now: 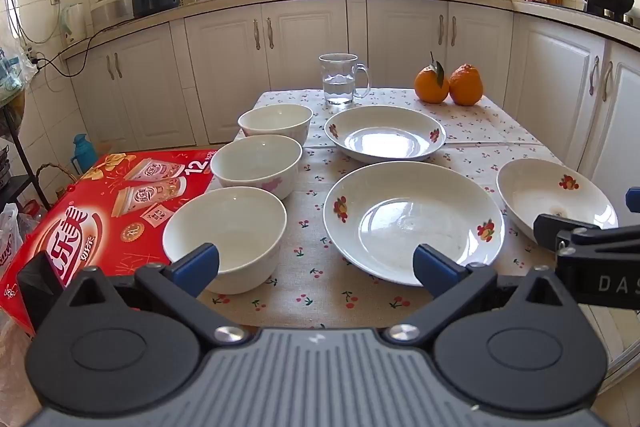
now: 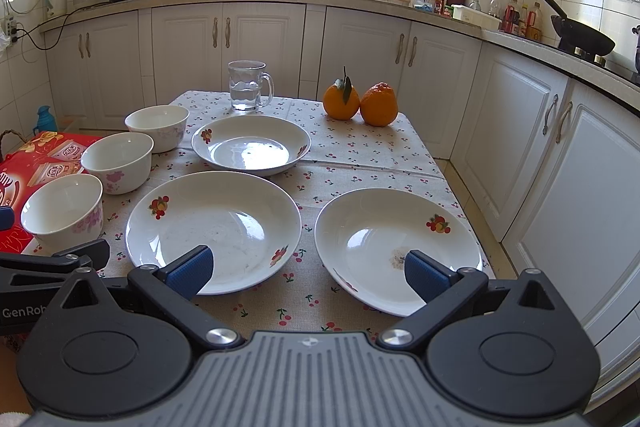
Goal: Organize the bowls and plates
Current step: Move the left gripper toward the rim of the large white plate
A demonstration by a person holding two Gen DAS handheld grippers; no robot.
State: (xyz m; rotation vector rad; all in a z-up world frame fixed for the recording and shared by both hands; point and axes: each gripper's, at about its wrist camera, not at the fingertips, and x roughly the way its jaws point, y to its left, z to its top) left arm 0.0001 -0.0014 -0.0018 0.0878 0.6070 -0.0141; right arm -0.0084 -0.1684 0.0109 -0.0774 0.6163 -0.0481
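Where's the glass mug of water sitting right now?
In both views the glass mug stands at the table's far edge, behind the farthest plate and left of the two oranges.

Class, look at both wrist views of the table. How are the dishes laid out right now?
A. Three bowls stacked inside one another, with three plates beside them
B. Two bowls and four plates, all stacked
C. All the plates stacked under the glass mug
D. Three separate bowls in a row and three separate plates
D: the near bowl, middle bowl and far bowl stand singly in a row, and the far plate, middle plate and right plate each lie alone on the tablecloth.
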